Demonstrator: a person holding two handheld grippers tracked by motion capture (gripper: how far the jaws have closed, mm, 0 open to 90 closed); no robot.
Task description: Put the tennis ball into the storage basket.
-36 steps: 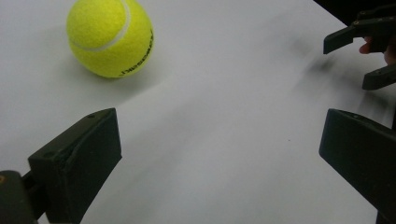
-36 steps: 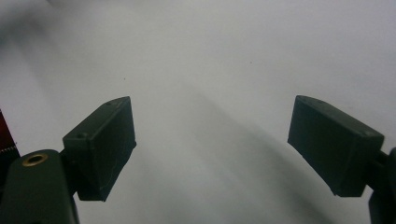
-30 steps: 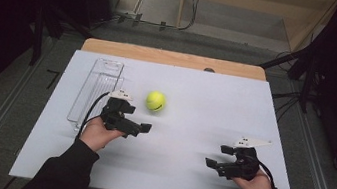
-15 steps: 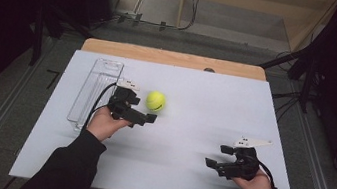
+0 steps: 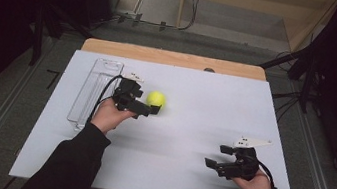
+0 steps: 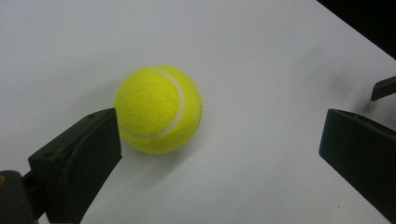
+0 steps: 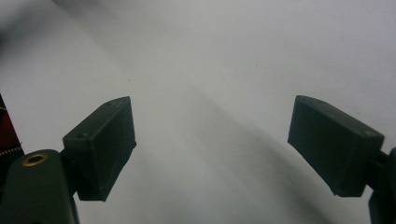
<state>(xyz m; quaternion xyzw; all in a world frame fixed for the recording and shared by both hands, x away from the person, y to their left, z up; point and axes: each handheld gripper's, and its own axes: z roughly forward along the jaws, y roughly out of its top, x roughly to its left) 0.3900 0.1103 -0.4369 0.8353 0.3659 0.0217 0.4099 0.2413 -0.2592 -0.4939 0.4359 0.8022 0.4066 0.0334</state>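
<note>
Tennis ball [image 5: 156, 99] sits on the white desk [image 5: 197, 93], just right of the clear plastic tray [image 5: 94, 91] that lies along the desk's left part. Left tongs [image 5: 150, 109] are released, spread wide; in the left gripper view the ball [image 6: 158, 109] lies between the jaws, close against the left-hand one, far from the other. Contact cannot be told. Right tongs [image 5: 211, 164] are released too, jaws wide over bare desk [image 7: 233, 56], well apart from the ball, toward the near right edge.
</note>
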